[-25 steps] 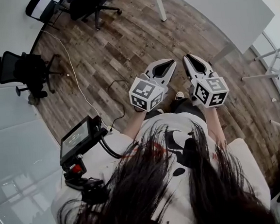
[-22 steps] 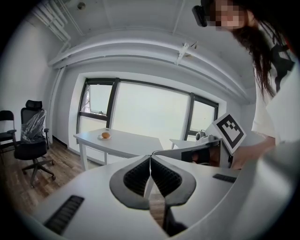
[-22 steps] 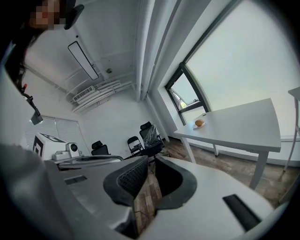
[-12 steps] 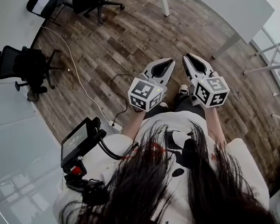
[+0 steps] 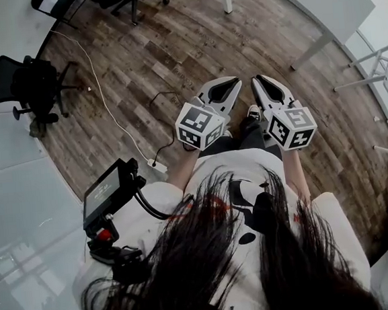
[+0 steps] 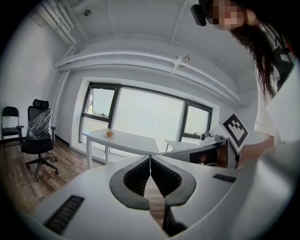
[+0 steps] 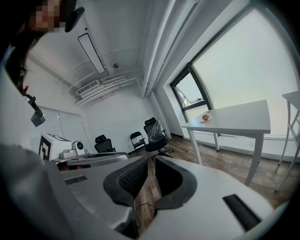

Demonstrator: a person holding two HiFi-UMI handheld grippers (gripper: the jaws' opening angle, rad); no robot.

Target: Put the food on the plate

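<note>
Wood-plank floor (image 5: 172, 58) all around, black office chairs (image 5: 29, 84) far left, a white desk (image 6: 136, 140) by the big bright windows (image 6: 145, 117), white walls (image 6: 28, 70), pale daylight flooding in.

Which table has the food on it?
In the left gripper view, the left-hand white table: a small orange item sits on it; the neighbouring table shows none.

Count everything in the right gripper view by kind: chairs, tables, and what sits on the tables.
Office chairs: 2
Folding chair: 1
White tables: 2
Plate: 1
Orange food item: 1
Total: 7
</note>
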